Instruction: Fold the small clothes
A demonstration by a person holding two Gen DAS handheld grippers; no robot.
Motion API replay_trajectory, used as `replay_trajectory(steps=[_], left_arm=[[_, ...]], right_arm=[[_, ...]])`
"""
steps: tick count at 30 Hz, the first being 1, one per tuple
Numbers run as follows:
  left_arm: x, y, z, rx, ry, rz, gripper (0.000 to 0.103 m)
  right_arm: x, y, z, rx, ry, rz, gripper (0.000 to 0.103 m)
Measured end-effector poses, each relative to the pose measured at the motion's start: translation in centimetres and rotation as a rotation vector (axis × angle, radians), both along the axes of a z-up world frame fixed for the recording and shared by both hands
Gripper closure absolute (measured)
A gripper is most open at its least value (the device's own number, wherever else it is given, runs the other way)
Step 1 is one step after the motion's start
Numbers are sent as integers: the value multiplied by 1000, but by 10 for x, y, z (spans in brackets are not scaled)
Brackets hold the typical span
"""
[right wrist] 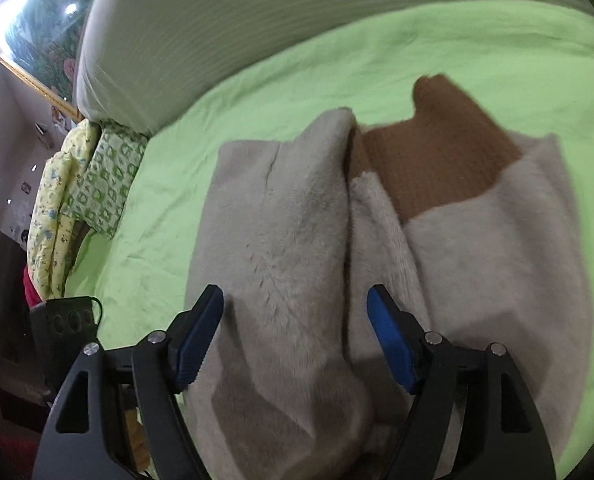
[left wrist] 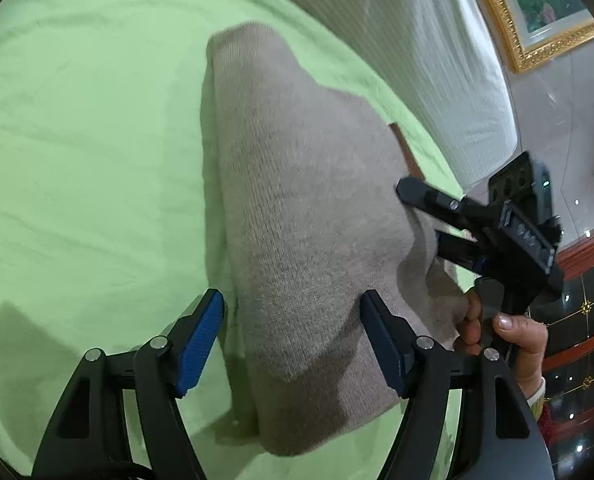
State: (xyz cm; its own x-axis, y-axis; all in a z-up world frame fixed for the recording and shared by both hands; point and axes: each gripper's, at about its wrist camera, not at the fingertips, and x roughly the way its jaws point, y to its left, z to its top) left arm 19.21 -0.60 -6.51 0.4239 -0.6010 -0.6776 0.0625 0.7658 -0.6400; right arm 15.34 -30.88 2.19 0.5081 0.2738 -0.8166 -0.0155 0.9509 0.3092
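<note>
Two black claws with blue ribbed pads are working over a fuzzy beige knit garment (left wrist: 309,216) that is lying on a bed covered by a light green sheet (left wrist: 77,160). From the left wrist view, the left claw (left wrist: 291,344) is hovering with its pads spread wide apart over the near end of the garment, gripping nothing, while the right claw (left wrist: 421,220) is reaching in from the right side, its two black fingers sitting at the garment's edge (whether they are pinching the fabric cannot be told from here), with a bare hand (left wrist: 509,332) wrapping its handle. From the right wrist view, the right claw (right wrist: 295,336) is showing its pads standing well apart above the garment (right wrist: 281,240), which is lying bunched in long folds with a brown knit panel (right wrist: 437,160) showing at its far end. Beyond the sheet (right wrist: 257,100), a white ribbed pillow (right wrist: 217,20) is resting along the head of the bed, beside a yellow and green patterned quilt (right wrist: 81,200).
</note>
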Motion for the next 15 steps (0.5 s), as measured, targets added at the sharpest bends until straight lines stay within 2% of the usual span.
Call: replay_trajectory(steps=[3,5,6,7,8,10,13,15], left_arm=[[-1,0,-6,-6,6,3,28],[-4,2,-5,-8,3,2,28],[1,0,-5,-6,3,4,28],[7,-7,-7,-3,4,5,28],[5,-7,-7,0,6,5,28],[12,-16,-5,1,7,10,27],[16,-16,-5,4,7,12,25],[22,-20,-6,-1,12,13,23]], right_arm=[[-6,6,4,-27,-29,1,29],[-13,7,12,-96,-59,-23,30],[-18,7,20,-134,-102,-27,30],[-20,7,26,-158,-133,-35,28],[-21,3,30,-185,-151,-55,22],[-16,-5,27,-209,-122,-65,14],[-7,-9,15,-139,-49,-7,13],[-6,-3,11,-142,-43,40,14]])
